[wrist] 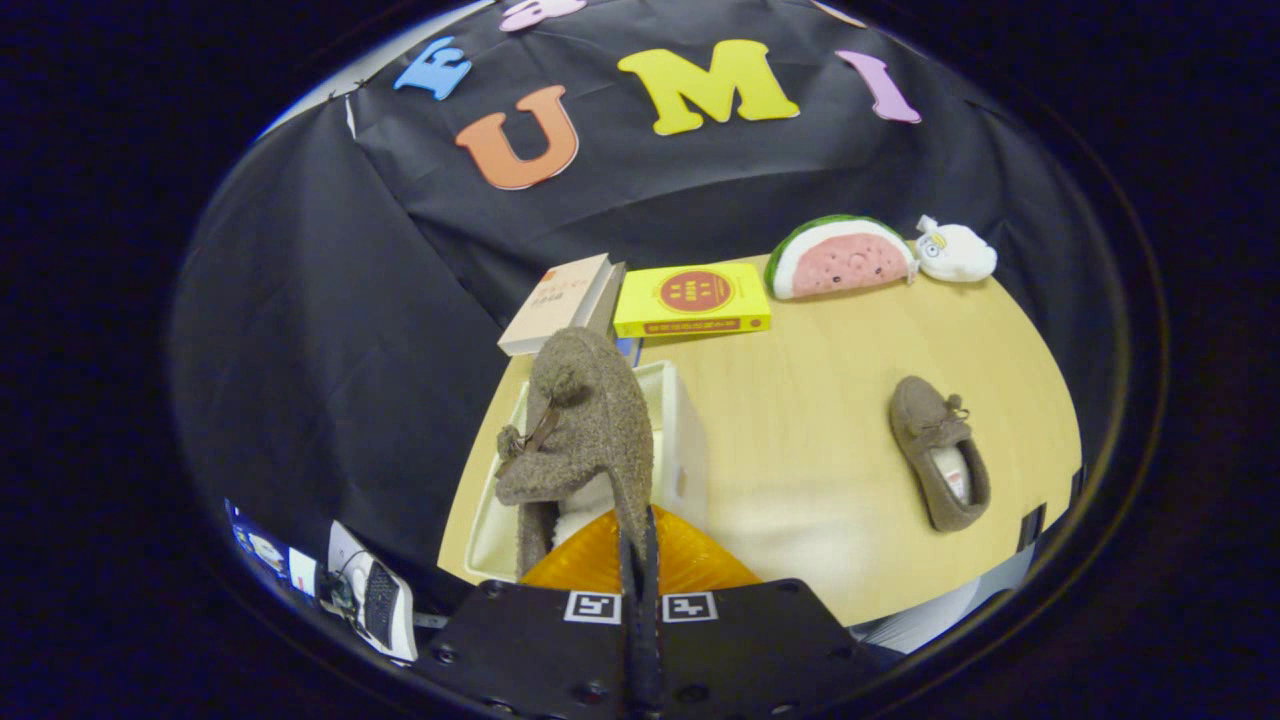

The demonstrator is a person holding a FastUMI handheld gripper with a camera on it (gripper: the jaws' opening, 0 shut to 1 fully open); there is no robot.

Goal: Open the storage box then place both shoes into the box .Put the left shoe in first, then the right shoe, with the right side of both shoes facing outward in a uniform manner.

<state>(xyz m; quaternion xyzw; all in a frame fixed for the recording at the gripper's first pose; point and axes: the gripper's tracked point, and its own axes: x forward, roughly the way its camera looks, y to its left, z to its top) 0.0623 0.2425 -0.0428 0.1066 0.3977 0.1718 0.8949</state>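
Note:
My gripper [640, 555] is shut on a brown fuzzy shoe [585, 420], both fingers pinching its heel edge. The shoe hangs toe away from me, tilted on its side, over the open white storage box [685, 440] that lies just ahead of the fingers. The orange underside of the shoe's sole [690, 565] shows right above the fingers. A second brown shoe [938, 462] with a small bow lies flat on the wooden table [800, 400], well to the right of the box, its opening turned towards me.
Beyond the box lie a beige book [560, 300] and a yellow book [692, 298]. Farther right at the table's back edge rest a watermelon-slice plush [840, 258] and a white plush toy [955, 250]. Off the table's left edge, low down, some small devices [370, 595] show.

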